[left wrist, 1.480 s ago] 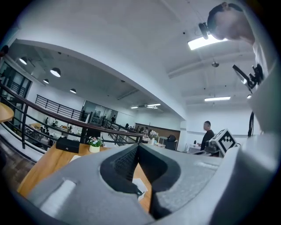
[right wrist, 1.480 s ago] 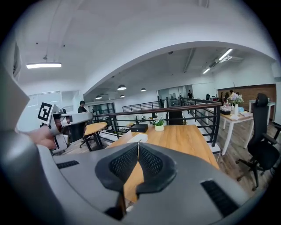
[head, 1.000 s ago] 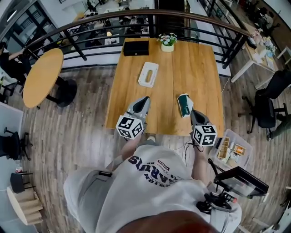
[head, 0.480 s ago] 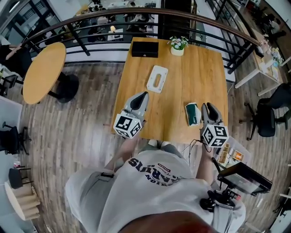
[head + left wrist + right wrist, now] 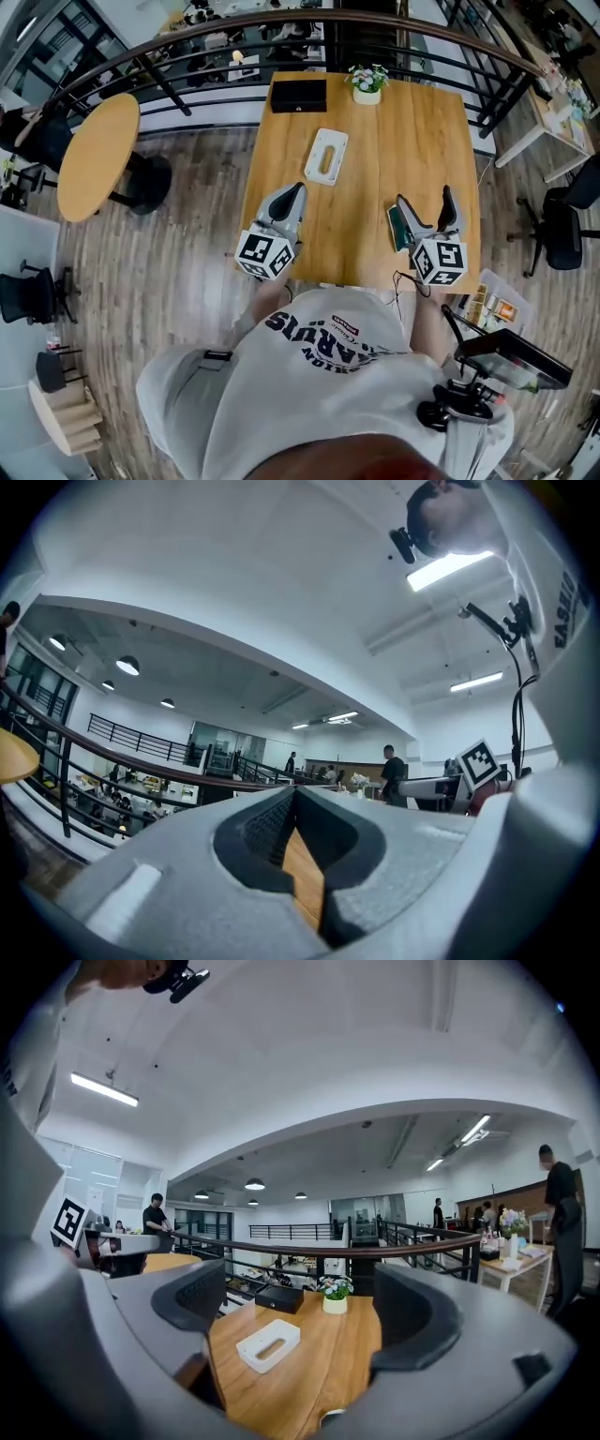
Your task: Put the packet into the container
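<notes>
Packet (image 5: pixel 397 228): loose near table (image 5: pixel 394 131) edge, beside right gripper (image 5: pixel 424 195), jaws just opened wide, nothing between. Left gripper (image 5: pixel 298 190) closed, empty. Risk: clumsy regrasp may push it off.

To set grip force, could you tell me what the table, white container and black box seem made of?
Table: wood or wood-look laminate, satin; lengthwise grain, soft sheen.
White container: probably matte plastic; even white, rounded corners, slot on top.
Black box: unclear, perhaps plastic or leatherette; dull black, no glare.
</notes>
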The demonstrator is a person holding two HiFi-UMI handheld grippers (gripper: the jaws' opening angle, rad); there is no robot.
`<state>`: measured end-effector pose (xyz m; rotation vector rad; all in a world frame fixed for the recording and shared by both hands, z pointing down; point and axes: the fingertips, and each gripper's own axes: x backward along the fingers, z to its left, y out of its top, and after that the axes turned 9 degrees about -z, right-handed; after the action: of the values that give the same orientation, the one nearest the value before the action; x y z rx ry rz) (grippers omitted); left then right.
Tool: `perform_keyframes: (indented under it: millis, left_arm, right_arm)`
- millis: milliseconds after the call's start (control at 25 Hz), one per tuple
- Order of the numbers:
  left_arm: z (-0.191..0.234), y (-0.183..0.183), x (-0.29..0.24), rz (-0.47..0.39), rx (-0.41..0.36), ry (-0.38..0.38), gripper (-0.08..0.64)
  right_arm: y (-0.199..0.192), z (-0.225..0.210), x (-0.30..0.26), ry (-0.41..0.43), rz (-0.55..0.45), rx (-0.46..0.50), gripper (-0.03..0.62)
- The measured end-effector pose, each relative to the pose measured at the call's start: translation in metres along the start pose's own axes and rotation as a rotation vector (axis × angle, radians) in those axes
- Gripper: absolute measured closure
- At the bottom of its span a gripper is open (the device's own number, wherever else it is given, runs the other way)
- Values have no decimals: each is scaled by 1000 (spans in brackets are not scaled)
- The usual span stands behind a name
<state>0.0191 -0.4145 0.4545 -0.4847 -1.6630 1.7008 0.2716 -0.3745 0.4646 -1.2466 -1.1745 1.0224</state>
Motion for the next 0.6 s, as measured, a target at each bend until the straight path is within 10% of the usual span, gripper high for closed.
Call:
perform_keyframes:
  millis: [160, 600]
  left_arm:
    - [8, -3, -6, 26, -10, -2, 555]
    - [23, -34, 12, 111, 33, 52, 555]
  right_arm:
    - [-24, -9, -5, -24, 114, 5, 104]
    - [-194, -73, 1, -49, 890, -69, 104]
